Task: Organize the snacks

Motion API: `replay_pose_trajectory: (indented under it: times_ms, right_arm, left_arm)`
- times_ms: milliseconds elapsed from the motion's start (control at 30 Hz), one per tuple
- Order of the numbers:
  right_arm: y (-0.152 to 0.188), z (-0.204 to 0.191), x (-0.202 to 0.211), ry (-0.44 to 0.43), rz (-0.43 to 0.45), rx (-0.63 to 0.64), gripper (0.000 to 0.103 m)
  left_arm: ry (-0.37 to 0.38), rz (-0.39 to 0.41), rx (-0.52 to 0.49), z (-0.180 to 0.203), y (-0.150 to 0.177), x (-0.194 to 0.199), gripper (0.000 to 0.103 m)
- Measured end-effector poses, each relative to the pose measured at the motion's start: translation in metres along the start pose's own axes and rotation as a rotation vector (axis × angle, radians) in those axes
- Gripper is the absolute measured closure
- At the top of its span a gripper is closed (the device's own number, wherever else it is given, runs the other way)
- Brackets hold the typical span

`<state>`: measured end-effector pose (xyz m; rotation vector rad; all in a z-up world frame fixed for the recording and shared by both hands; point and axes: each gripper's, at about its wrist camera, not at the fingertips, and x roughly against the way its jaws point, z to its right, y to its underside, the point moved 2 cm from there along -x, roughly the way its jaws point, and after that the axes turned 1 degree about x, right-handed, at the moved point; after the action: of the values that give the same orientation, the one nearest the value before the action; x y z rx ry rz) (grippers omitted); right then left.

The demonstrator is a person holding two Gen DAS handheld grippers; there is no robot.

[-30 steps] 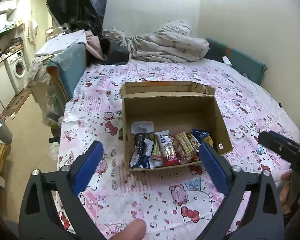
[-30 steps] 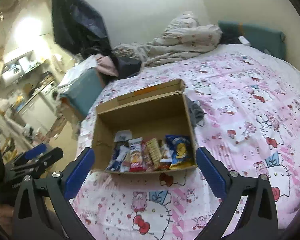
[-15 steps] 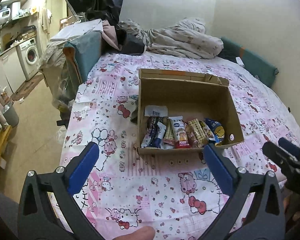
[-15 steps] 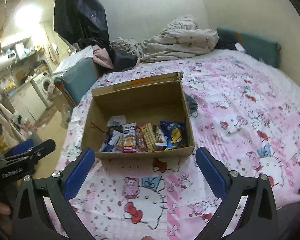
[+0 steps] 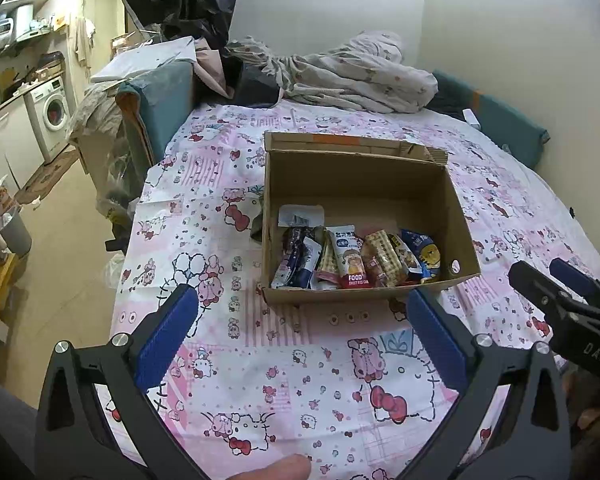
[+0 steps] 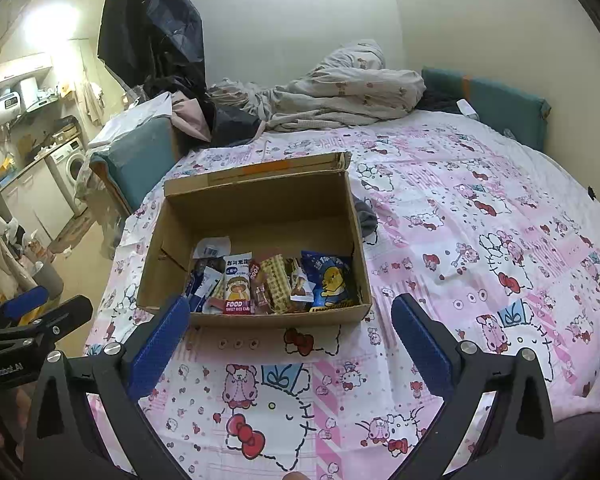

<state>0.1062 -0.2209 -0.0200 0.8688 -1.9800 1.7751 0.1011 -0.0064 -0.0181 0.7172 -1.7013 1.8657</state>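
An open cardboard box [image 5: 364,184] [image 6: 260,208] stands on a bed with a pink cartoon sheet [image 5: 284,364] [image 6: 460,216]. Several snack packets [image 5: 356,258] [image 6: 276,284] stand in a row along the box's near wall, among them a red-and-white rice cake packet [image 5: 350,256] [image 6: 238,282] and a blue packet [image 5: 424,254] [image 6: 330,280]. My left gripper [image 5: 302,332] is open and empty, held above the sheet in front of the box. My right gripper [image 6: 290,336] is open and empty, also in front of the box.
A crumpled duvet [image 5: 356,76] [image 6: 340,88] lies at the bed's far end. Teal cushions [image 5: 504,120] [image 6: 496,104] line the right wall. A teal-covered stand [image 5: 156,108] piled with clothes stands left of the bed. A washing machine [image 5: 54,114] is beyond it.
Both grippers have pulled back and risen a little, so the box sits farther off and more of the sheet shows. Both stay open and empty.
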Motion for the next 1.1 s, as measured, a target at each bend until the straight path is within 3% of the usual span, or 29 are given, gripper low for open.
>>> replay_pose_trajectory:
  times_ms: [1100]
  right_arm:
    - [0.0003, -0.0010, 0.0005, 0.008, -0.004, 0.004, 0.000]
  left_arm:
    - [0.000, -0.006, 0.005, -0.0034, 0.0005, 0.0029, 0.000]
